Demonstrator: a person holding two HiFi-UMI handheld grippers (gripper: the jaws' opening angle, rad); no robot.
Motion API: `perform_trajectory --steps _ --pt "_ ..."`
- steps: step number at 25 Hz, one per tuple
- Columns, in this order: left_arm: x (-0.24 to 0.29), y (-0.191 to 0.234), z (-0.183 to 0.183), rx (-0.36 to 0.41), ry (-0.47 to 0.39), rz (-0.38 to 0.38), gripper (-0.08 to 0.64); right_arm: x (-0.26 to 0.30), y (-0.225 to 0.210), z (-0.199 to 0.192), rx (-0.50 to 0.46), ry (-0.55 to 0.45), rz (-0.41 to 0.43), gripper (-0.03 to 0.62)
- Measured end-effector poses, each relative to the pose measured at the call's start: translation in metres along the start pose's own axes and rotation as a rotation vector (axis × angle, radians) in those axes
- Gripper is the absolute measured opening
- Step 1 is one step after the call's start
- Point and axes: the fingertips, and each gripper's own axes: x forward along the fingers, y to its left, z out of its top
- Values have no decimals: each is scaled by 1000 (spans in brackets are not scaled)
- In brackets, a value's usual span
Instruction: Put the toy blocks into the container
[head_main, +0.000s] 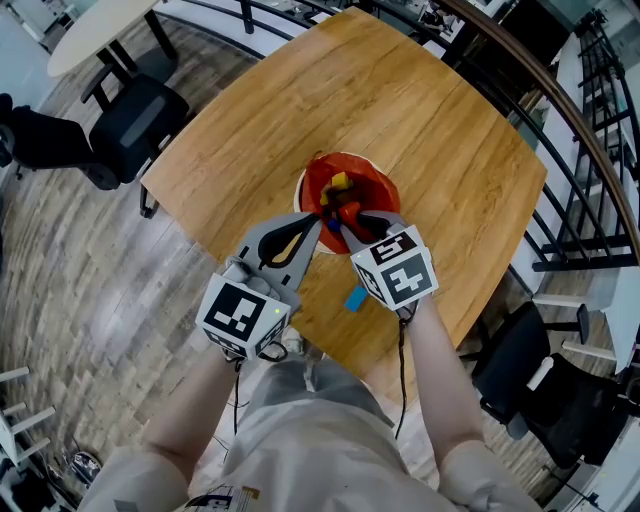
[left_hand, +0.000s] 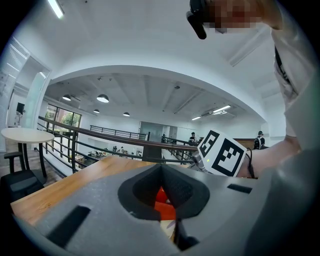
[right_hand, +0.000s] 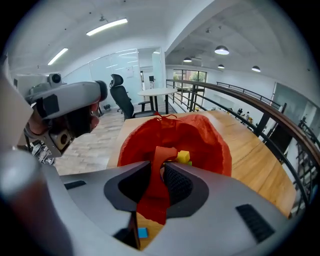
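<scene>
A red mesh bag sits open in the middle of the round wooden table. A yellow block lies inside it, with other small pieces that are partly hidden. My right gripper points down at the bag's near rim, shut on a strip of its red fabric. From the left, my left gripper meets the same rim, its jaws closed with red fabric between them. A blue block lies on the table under my right gripper, also seen as the blue block below the jaws.
The table's near edge runs just under my hands. A black office chair stands left of the table, another at the right. A metal railing curves round the far and right side.
</scene>
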Motion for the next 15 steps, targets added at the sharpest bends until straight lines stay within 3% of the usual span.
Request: perform_trajectory --steps 6,15 --pt "1 1 -2 -7 5 -3 12 2 0 -2 -2 24 -2 92" --pt "2 -2 -4 -14 12 -5 12 0 -2 0 21 -27 -3 97"
